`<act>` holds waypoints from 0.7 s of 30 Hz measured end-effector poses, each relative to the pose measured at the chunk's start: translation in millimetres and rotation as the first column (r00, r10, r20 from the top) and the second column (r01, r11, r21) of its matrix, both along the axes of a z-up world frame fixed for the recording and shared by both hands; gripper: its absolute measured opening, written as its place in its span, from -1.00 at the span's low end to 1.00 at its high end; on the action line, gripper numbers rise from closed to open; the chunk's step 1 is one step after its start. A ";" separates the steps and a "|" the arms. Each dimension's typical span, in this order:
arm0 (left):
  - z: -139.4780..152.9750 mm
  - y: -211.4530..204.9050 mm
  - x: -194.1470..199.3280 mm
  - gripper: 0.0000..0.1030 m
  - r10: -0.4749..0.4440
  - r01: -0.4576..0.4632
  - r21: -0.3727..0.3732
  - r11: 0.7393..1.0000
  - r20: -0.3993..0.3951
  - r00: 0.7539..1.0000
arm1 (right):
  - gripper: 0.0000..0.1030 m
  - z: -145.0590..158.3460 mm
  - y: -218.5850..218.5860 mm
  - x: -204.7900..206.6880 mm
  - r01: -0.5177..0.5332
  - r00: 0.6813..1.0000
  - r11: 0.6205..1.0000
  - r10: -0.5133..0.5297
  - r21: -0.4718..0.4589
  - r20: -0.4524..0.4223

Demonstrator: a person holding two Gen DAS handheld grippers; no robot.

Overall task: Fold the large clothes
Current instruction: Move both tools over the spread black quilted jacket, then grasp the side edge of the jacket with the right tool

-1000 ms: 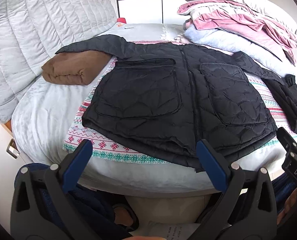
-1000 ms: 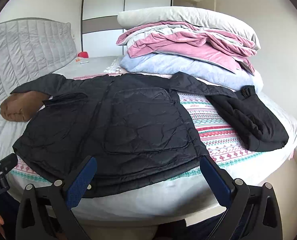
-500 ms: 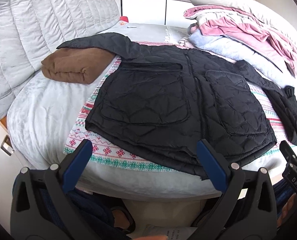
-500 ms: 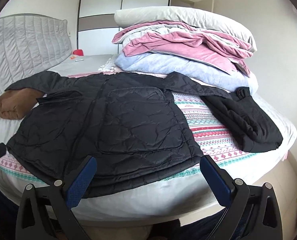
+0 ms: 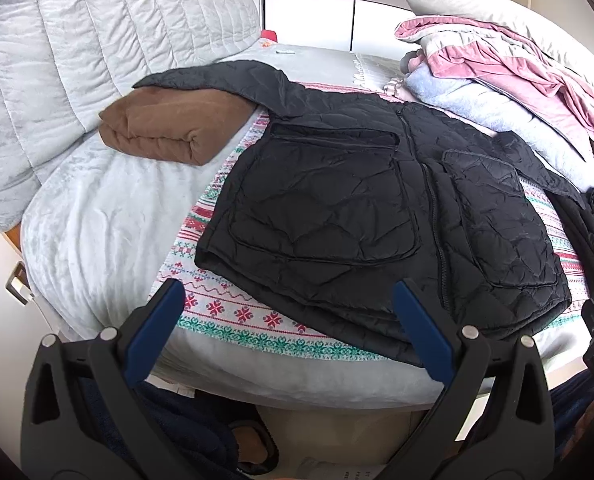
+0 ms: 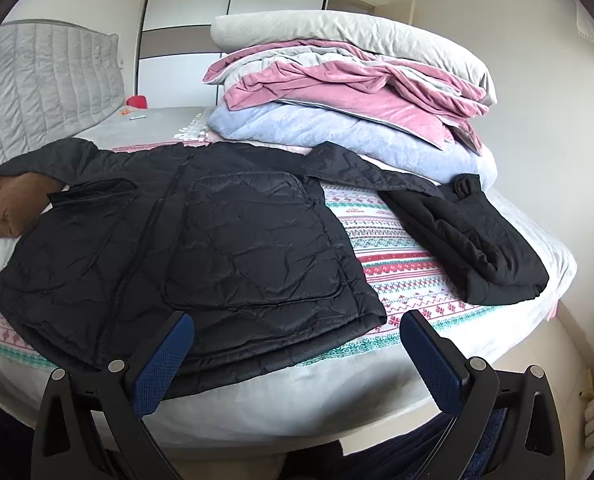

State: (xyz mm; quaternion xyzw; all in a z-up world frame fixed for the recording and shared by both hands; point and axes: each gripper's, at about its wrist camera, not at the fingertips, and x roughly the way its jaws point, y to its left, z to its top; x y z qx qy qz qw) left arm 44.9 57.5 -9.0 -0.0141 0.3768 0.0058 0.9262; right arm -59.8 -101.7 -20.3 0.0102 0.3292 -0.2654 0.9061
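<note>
My left gripper (image 5: 289,332) and right gripper (image 6: 297,354) match — black plastic frames, silver screws, blue textured pads (image 6: 165,364) — and I wear dark navy clothes.

grey headboard (image 5: 97,40), white wardrobe (image 6: 233,12), red container (image 6: 136,101)

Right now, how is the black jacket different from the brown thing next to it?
The black jacket is spread out flat with its sleeves out; the brown blanket is folded into a thick bundle. The jacket is quilted and crinkly; the blanket looks soft and smooth. The jacket lies on the patterned cloth; the blanket sits on the grey cover, partly under one sleeve. Both lie on the bed.
</note>
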 end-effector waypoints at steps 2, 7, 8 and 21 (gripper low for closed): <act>-7.3 4.5 8.5 1.00 -0.002 0.002 -0.008 1.000 -0.030 1.000 | 1.00 -6.1 -6.7 3.9 0.006 1.000 1.000 -0.006 0.000 -0.006; -26.7 18.8 30.8 0.99 0.017 -0.021 -0.030 0.999 -0.103 0.995 | 1.00 -29.3 -31.9 16.4 0.056 0.997 0.998 -0.057 -0.028 -0.051; -29.0 22.5 34.9 0.99 0.024 -0.028 -0.037 0.999 -0.112 0.993 | 1.00 -32.5 -36.0 18.2 0.060 0.996 0.998 -0.061 -0.030 -0.057; -59.4 62.6 92.2 0.64 0.135 -0.151 -0.065 0.986 -0.207 0.969 | 1.00 -71.5 -159.9 47.6 0.004 0.996 0.913 0.033 0.409 -0.083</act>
